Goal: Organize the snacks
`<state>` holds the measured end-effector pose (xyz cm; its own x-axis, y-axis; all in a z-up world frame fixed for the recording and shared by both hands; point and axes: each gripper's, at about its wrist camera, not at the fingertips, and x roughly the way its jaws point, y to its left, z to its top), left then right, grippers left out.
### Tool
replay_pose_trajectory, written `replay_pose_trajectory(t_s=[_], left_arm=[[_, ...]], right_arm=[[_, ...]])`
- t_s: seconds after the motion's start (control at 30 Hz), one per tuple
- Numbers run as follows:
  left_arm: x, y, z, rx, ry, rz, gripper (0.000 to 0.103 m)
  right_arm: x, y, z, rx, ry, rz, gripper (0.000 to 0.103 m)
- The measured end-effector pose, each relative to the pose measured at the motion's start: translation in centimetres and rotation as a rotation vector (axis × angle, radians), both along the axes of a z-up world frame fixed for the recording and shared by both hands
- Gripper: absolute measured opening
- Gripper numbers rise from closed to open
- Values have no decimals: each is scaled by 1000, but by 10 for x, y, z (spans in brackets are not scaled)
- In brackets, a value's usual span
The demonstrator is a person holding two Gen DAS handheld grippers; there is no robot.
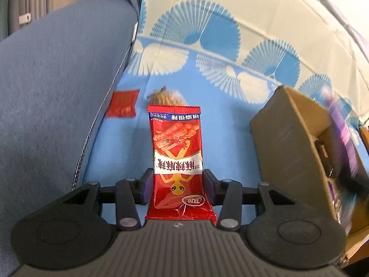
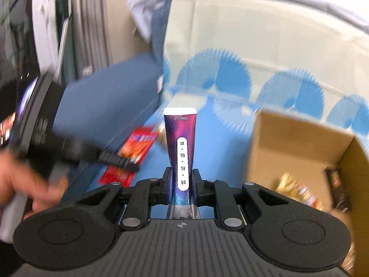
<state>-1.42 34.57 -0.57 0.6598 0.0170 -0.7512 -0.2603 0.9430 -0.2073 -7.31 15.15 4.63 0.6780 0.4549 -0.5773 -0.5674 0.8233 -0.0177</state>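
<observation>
The right gripper [image 2: 180,180], jaws holding the purple packet [image 2: 180,147] upright, is nearer the box [image 2: 288,143]; the left gripper [image 1: 177,184] jaws hold the red packet [image 1: 176,147].

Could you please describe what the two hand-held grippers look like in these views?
Both look alike: the left hand-held gripper and the right hand-held gripper have matte black linkage arms with silver pivot pins, round black side discs and a ribbed grey body with a small crosshair mark. No cables or sleeves show.
</observation>
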Motion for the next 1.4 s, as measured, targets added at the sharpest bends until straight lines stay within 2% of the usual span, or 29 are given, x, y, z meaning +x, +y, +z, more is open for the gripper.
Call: replay_pose_trajectory(t_s=[0.1, 0.23, 0.33, 0.43, 0.63, 0.9, 1.0, 1.2, 1.4], left_arm=[[-3, -10, 11, 67, -52, -24, 49], [-6, -24, 22, 111, -115, -60, 49], [-8, -33, 29, 116, -158, -79, 49], [-11, -44, 35, 131, -197, -100, 49], [-3, -75, 55, 167, -254, -159, 49], [15, -130, 80, 101, -338, -193, 49], [12, -149, 73, 112, -379, -219, 49], [17, -177, 55, 99, -384, -313, 49], [28, -179, 54, 50, -418, -317, 49]], right_arm=[[12, -22, 23, 7, -82, -29, 17], [29, -53, 27, 44, -143, -73, 17], [43, -78, 11, 95, -113, -150, 17], [48, -90, -4, 96, -75, -204, 17], [52, -113, -3, 122, -107, -278, 17], [52, -139, -3, 121, -120, -353, 17], [52, -150, -4, 113, -121, -382, 17], [52, -166, -6, 64, -148, -420, 17], [57, -180, -8, 38, -151, -472, 17]])
